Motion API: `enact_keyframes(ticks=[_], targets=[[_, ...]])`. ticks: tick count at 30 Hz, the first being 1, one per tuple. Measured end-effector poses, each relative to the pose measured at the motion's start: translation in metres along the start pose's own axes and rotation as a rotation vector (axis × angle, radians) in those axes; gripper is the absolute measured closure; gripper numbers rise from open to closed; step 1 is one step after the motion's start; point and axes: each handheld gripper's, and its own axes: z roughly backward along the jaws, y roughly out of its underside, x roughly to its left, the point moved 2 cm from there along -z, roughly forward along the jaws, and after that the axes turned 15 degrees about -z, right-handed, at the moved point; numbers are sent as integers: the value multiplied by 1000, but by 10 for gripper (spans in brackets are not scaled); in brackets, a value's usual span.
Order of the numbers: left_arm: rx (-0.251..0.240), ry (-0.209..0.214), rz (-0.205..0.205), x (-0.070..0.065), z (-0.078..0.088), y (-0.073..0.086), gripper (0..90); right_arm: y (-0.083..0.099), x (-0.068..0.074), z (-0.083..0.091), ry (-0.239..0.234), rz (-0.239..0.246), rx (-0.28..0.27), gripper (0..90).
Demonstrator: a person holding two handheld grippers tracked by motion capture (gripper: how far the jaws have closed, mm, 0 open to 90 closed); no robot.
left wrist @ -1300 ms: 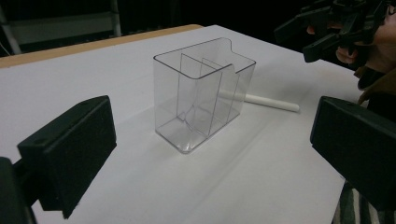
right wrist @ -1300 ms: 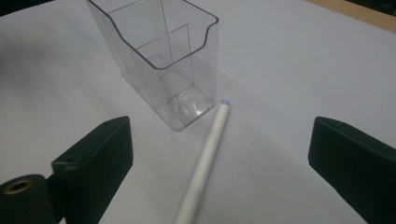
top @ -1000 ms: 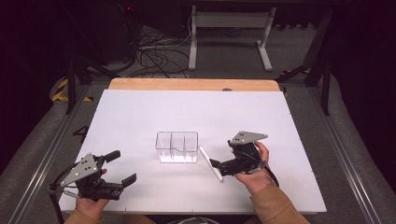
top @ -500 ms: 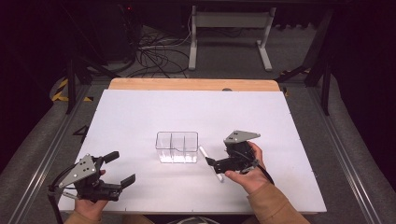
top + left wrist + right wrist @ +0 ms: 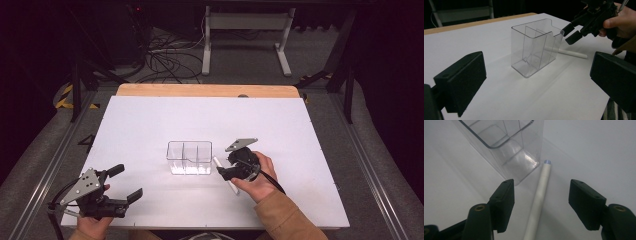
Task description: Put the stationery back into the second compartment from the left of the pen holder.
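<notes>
The right claw (image 5: 223, 172) sits low over the white worktop (image 5: 150, 125), held in the person's right hand (image 5: 257, 175), with its jaws spread apart and nothing between them gripped. In the right gripper view a white pen-like stick (image 5: 539, 197) lies flat on the worktop in the gap between those two jaws, touching neither; it runs away from the claw, and its pale blue tip (image 5: 547, 162) points ahead, ending just beside the near bottom corner of a clear plastic organizer (image 5: 506, 147). The organizer stands upright ahead of the right claw and a little toward its left jaw, its open top showing thin dividers inside. From the high view the stick (image 5: 226, 175) lies slanted just under the right claw, and the organizer (image 5: 189, 158) stands right next to that claw, apart from it.

The left claw (image 5: 126, 184) rests near the worktop's front edge, well apart from the organizer, held by the person's left hand (image 5: 90, 225). Its jaws are also wide apart and empty. In the left gripper view the organizer (image 5: 534, 47) stands ahead between the two jaws, far beyond them, with three compartments, all of which look empty. Beyond it lies the stick (image 5: 571, 53), and above the stick hovers the right claw (image 5: 570, 32) with its jaws parted.
</notes>
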Motion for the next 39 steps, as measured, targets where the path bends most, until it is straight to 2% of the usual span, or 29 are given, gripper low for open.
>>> enact_keyframes(ticks=[5,9,14,22,30,37,39], targets=[[4,1,0,1,-1,0,13,-1,1,-9,40,-18,47,431],[7,2,-1,1,-1,0,14,-3,2,-14,40,-44,79,462],[7,1,1,1,-2,0,14,-4,1,-20,70,-76,130,538],[15,0,-6,1,-3,1,15,-3,2,-27,98,-117,188,557],[24,5,-17,1,-4,1,17,-3,5,-32,121,-159,228,639],[26,11,-12,0,-5,1,16,-4,6,-35,139,-163,246,651],[25,11,-13,0,-5,1,16,-4,7,-36,148,-162,253,680]])
